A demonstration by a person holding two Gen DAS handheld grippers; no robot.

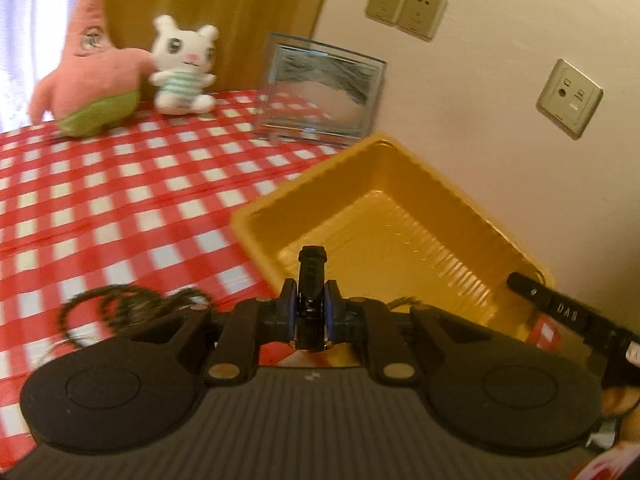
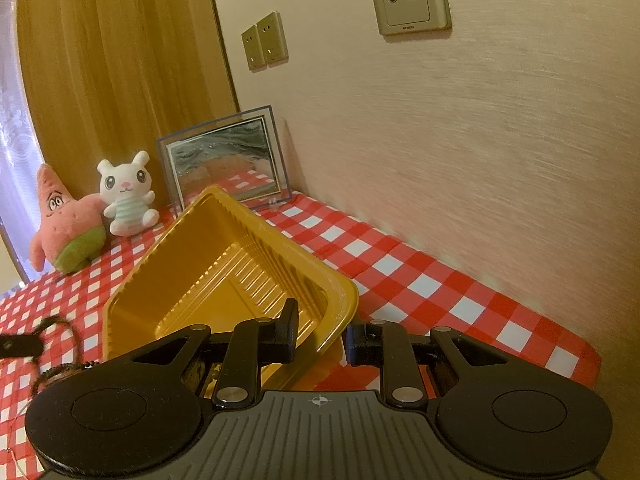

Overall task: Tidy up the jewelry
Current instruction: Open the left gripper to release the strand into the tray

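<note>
On checkered tablecloth [image 2: 420, 284], beside wall [image 2: 480, 140]

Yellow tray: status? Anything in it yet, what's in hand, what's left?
Done: nothing visible in the yellow tray. In hand: the right gripper is clamped on the tray's near rim, tilting it up; the left gripper is shut on a small black piece at the tray's near edge, not yet released. Left: dark beaded bracelets lie on the checked tablecloth.

A home: plush toys [image 2: 72, 224], curtain [image 2: 112, 60] and wall sockets [image 2: 265, 40] around a gingham-covered table [image 2: 420, 280].
</note>
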